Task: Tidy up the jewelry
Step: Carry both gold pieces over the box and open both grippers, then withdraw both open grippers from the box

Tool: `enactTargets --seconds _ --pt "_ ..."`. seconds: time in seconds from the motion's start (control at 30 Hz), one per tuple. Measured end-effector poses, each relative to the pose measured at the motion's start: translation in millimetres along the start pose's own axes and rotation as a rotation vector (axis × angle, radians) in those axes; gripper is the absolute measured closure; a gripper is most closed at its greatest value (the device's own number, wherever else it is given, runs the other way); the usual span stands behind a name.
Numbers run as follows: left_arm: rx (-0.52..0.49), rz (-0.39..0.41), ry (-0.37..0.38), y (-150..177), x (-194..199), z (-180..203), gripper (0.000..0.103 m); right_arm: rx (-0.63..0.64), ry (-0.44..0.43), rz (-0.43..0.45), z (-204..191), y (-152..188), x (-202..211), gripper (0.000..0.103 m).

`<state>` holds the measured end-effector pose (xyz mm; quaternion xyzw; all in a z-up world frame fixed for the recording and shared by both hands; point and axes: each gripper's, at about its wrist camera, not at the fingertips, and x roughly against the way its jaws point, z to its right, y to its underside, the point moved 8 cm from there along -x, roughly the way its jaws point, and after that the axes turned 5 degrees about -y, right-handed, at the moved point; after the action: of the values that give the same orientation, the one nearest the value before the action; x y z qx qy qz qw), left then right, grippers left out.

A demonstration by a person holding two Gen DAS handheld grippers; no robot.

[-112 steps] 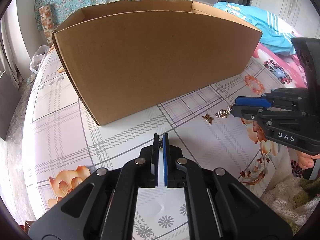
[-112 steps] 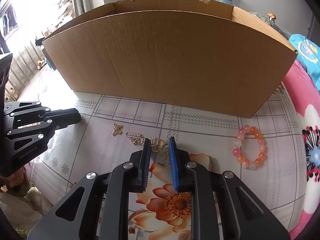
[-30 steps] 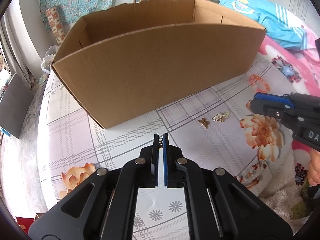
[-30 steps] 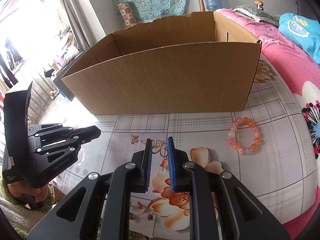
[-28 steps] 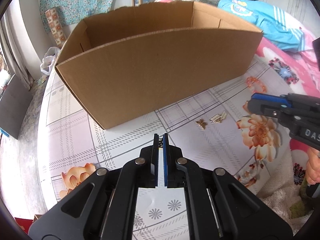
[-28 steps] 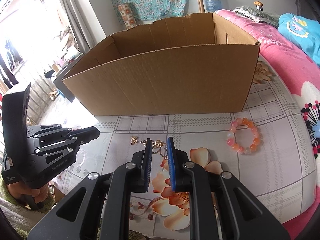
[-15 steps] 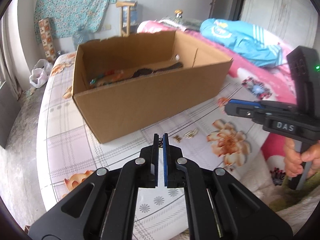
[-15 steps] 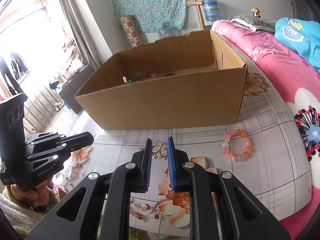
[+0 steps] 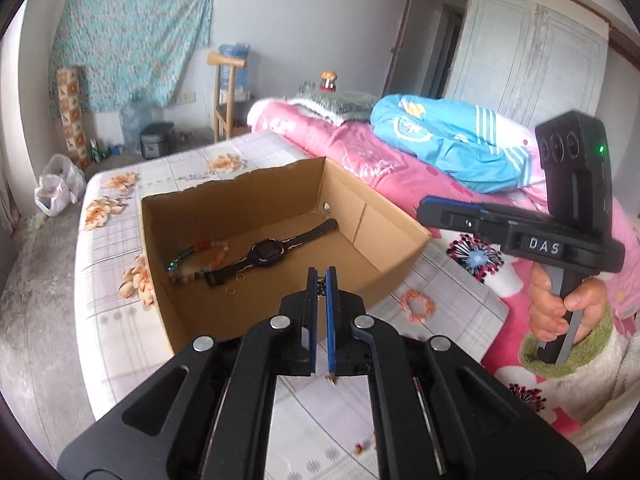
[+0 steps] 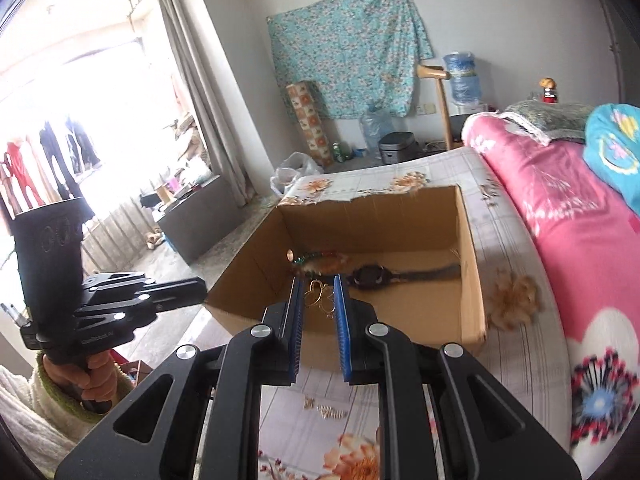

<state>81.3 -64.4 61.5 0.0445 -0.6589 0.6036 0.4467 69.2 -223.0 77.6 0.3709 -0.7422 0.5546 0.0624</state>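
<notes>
Gold jewelry (image 10: pixel 319 294) hangs pinched in our right gripper (image 10: pixel 317 294) above the open cardboard box (image 10: pixel 468 280). Our left gripper (image 9: pixel 319 284) is pressed together on a dark chain (image 9: pixel 319 285). Inside the box lie a watch (image 9: pixel 266 254) and a beaded bracelet (image 9: pixel 188 258).

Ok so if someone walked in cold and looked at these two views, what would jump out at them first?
Probably the open brown cardboard box on the floral-patterned bed sheet, with a black wristwatch and a multicoloured bead bracelet lying inside. Next, the right gripper, raised in front of the box with a gold filigree ornament pinched in its jaws. A peach bead bracelet lies on the sheet outside the box.
</notes>
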Motion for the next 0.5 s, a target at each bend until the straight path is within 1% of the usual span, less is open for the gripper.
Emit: enactTargets --seconds 0.1,0.13,0.2,0.27,0.3,0.37,0.4,0.5 --pt "0.028 -0.088 0.014 -12 -35 -15 0.1 -0.009 -0.003 -0.122 18 -15 -41 0.088" --pt "0.049 -0.141 0.023 -13 -53 -21 0.1 -0.015 0.001 -0.171 23 -15 -55 0.088" --pt "0.088 -0.219 0.04 -13 -79 -31 0.1 -0.034 0.012 -0.272 36 -16 -84 0.088" --pt "0.115 -0.285 0.03 -11 -103 -41 0.1 -0.049 0.023 -0.357 47 -12 -108 0.088" --pt "0.111 -0.302 0.02 -8 -110 -44 0.1 -0.046 0.041 -0.405 54 -8 -121 0.088" --pt "0.114 -0.339 0.009 -4 -123 -46 0.1 -0.038 0.069 -0.47 62 -2 -139 0.088" --pt "0.124 -0.36 0.02 -2 -128 -47 0.1 -0.031 0.081 -0.49 64 1 -144 0.088" --pt "0.129 -0.392 0.009 4 -137 -51 0.1 -0.015 0.111 -0.547 70 7 -157 0.088"
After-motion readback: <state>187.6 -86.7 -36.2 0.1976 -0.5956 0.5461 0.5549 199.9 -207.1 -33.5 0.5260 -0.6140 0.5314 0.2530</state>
